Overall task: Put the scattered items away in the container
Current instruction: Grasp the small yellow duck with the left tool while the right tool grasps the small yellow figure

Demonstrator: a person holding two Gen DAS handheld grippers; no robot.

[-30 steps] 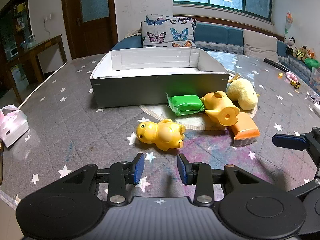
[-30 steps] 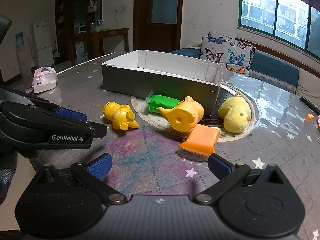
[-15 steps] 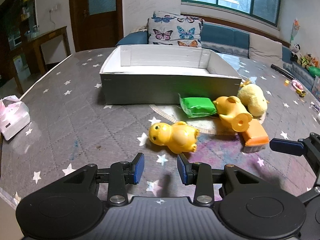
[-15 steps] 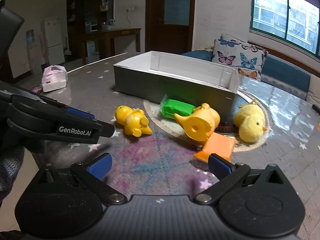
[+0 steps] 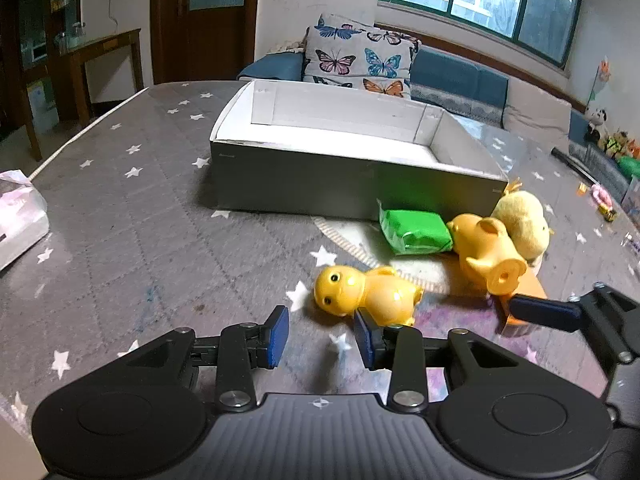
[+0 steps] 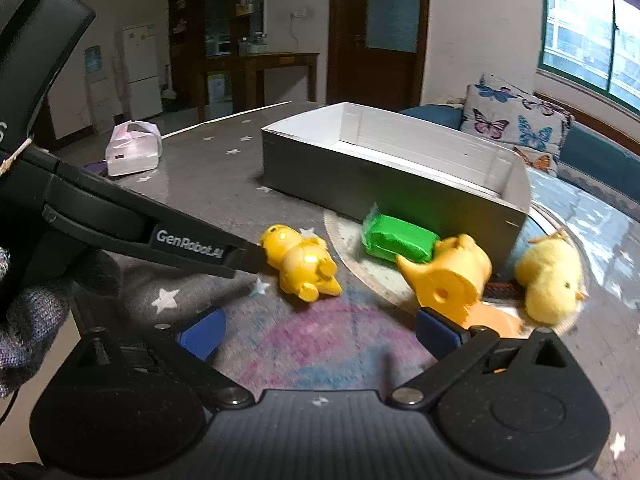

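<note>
Grey starry counter (image 5: 120,220): shiny yellow plastic duck toy (image 5: 362,290) lies sideways just ahead-right of left gripper (image 5: 320,336), nearer than right gripper (image 6: 320,330); both released.

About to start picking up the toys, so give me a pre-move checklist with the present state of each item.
1. Left tool open and holding nothing: ok.
2. Right tool open and holding nothing: ok.
3. Grey box open on top with room inside: ok, nothing visible in it.
4. Yellow plastic bear toy centred between the left tool's fingers: not ok, it lies just ahead, nearer the right finger.
5. Orange brush free to grip: cannot tell, the orange teapot toy appears to overlap it.
6. Green packet and plush chick out of the way: ok, both lie by the box wall.
</note>
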